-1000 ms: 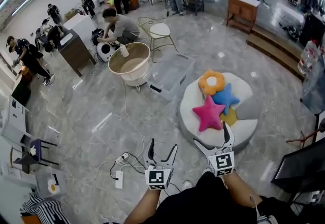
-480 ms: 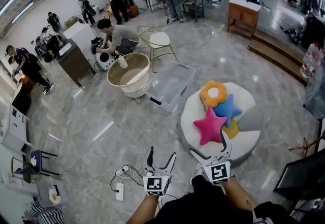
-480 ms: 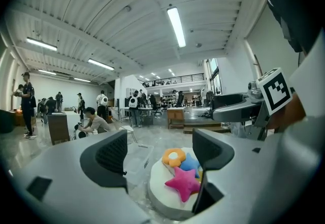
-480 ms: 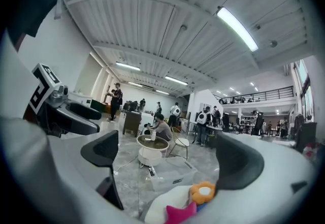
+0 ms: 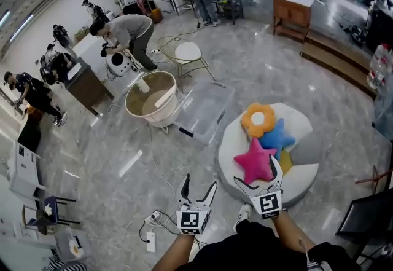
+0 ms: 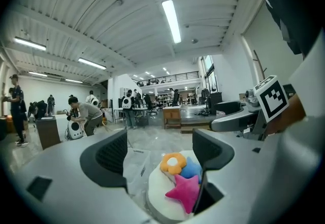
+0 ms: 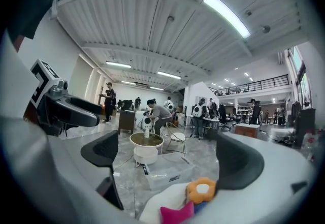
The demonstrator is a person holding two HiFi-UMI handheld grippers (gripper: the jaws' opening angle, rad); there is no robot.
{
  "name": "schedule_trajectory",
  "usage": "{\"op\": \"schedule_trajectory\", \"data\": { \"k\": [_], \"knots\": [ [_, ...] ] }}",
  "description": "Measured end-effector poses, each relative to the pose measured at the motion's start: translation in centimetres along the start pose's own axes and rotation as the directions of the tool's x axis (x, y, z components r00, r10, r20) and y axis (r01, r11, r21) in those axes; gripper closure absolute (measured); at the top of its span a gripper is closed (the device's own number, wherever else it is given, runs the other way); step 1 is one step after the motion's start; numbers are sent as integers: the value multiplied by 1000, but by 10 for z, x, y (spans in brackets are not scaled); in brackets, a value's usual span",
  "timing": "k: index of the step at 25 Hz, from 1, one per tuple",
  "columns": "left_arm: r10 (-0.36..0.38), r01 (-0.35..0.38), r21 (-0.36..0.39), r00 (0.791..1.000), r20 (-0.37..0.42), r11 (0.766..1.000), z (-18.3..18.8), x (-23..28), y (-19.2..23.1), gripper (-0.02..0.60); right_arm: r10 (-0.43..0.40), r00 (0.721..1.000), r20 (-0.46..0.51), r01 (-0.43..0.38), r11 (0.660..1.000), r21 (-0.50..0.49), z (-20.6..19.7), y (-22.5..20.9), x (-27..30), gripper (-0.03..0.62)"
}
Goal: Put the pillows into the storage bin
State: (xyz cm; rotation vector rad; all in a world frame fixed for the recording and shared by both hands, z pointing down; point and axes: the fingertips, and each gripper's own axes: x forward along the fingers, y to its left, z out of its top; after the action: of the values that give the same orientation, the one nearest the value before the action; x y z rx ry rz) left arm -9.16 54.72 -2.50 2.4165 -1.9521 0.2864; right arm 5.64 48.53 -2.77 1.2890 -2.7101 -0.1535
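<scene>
Several pillows lie on a white round pouf (image 5: 299, 165): a pink star pillow (image 5: 254, 162), a blue star pillow (image 5: 277, 138), an orange flower pillow (image 5: 256, 120) and a yellow one (image 5: 286, 157) mostly hidden. A clear storage bin (image 5: 204, 110) stands on the floor left of the pouf. My right gripper (image 5: 258, 172) is open at the pouf's near edge, just below the pink star. My left gripper (image 5: 198, 188) is open over the floor. The pillows (image 6: 182, 177) and the bin (image 7: 166, 173) show in both gripper views between empty jaws.
A round wooden side table (image 5: 152, 98) and a wire chair (image 5: 184, 54) stand beyond the bin. A power strip (image 5: 151, 240) and cable lie on the marble floor near my left gripper. Several people work at the back left. A wooden cabinet (image 5: 292, 13) stands far right.
I have come closer to the pouf; both grippers have risen slightly in view, and the right one now reaches the pouf's edge. A crouching person at the back has stood up.
</scene>
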Motion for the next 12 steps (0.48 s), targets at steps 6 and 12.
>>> {"op": "schedule_trajectory", "data": {
  "k": [6,12],
  "knots": [
    [-56,56,30,998,-6,998,11,67,-15,198,-40,999,23,39,998,43,-18,-55,29,-4],
    [-112,112,8,994,-12,994,17,121,-29,198,-69,998,15,68,996,55,-28,-100,44,-4]
  ]
}}
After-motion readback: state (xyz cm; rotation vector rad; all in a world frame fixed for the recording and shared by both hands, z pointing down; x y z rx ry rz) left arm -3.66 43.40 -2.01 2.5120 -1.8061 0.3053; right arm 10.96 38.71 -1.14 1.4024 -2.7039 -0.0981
